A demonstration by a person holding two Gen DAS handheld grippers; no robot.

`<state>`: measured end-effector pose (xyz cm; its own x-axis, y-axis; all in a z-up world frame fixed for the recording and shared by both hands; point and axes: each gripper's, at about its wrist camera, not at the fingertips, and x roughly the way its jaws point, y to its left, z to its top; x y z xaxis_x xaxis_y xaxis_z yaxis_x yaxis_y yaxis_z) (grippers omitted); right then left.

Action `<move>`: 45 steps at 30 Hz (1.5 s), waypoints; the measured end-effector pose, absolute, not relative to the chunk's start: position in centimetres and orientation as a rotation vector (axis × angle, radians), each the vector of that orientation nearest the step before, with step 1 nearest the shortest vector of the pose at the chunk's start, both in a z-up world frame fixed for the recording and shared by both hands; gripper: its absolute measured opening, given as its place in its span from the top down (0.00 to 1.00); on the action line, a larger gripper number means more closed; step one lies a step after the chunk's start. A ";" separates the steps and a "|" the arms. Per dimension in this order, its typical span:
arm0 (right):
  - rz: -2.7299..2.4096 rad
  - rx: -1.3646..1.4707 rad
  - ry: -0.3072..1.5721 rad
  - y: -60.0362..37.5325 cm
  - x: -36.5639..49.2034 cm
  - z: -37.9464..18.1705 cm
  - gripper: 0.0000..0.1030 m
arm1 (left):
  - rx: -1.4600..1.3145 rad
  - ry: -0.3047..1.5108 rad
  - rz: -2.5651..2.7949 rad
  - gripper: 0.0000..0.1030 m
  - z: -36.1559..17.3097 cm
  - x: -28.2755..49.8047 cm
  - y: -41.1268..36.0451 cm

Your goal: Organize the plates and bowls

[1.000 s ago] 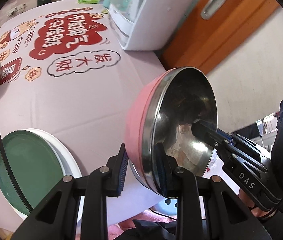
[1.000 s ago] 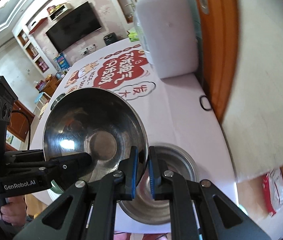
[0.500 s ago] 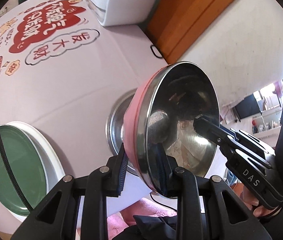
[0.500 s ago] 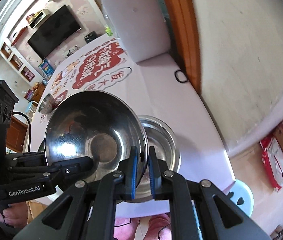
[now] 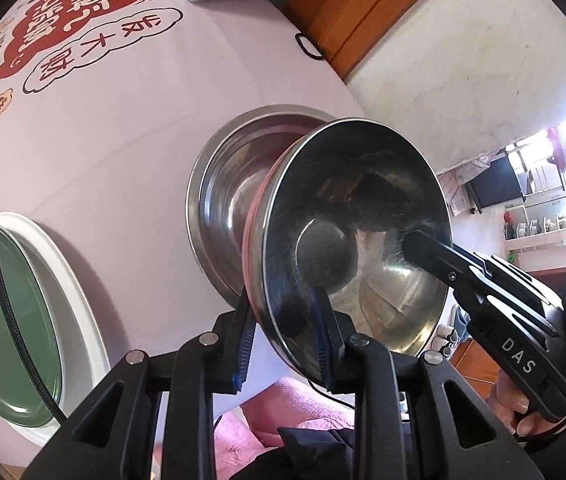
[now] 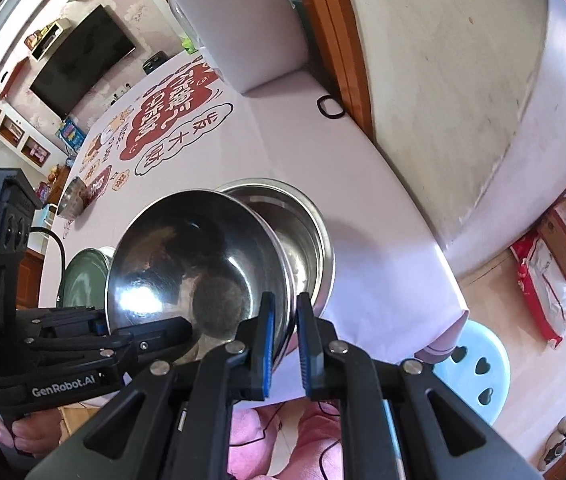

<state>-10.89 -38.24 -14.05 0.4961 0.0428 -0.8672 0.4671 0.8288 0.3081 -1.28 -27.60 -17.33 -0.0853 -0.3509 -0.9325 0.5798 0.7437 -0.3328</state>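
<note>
Nesting unfinished: both grippers, left gripper (image 5: 283,336) and right gripper (image 6: 285,344), clamp pink-backed steel bowl (image 5: 355,240) tilted over larger steel bowl (image 5: 223,184); small steel bowl (image 6: 71,200) left

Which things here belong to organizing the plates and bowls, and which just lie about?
Part of the job:
- pink-sided steel bowl, gripped by both claws
- steel bowl on the table
- green plate on the white plate
- small steel bowl

Lying about:
- black loop
- white appliance
- blue stool
</note>
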 end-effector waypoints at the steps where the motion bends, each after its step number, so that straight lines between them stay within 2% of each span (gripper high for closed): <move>1: -0.275 0.559 1.031 -38.2 -11.0 -14.0 0.89 | 0.199 1.463 -0.781 0.76 -17.3 -1.3 -27.6; 6: -0.286 0.564 1.011 -38.4 -11.0 -13.8 0.85 | 0.195 1.442 -0.780 0.73 -16.5 -1.2 -27.8; 10: -0.279 0.563 0.998 -38.5 -10.9 -13.4 0.77 | 0.191 1.423 -0.777 0.70 -15.9 -0.9 -27.5; 16: -0.275 0.545 0.982 -38.3 -10.3 -12.9 0.77 | 0.177 1.401 -0.769 0.68 -15.3 -0.6 -26.6; 26: -0.269 0.553 0.942 -38.1 -9.0 -12.1 0.77 | 0.120 1.349 -0.732 0.59 -13.7 0.3 -24.4; 33: -0.219 0.555 0.922 -37.1 -6.8 -11.5 0.76 | 0.048 1.291 -0.651 0.47 -12.0 0.9 -20.8; 39: -0.159 0.540 0.920 -34.7 -4.3 -11.2 0.68 | -0.013 1.246 -0.557 0.37 -10.9 1.7 -15.7; 43: -0.120 0.540 0.919 -32.4 -2.4 -11.0 0.58 | -0.050 1.213 -0.501 0.37 -10.3 2.3 -11.7; 45: -0.094 0.536 0.929 -30.9 -1.4 -11.0 0.57 | -0.058 1.199 -0.459 0.36 -10.0 2.6 -9.5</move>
<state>-1.42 -30.89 -11.02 0.6048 0.1490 -0.7823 0.3022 0.8659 0.3985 2.59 -9.47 -9.99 0.2827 -0.3733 -0.8836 0.3125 0.9068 -0.2831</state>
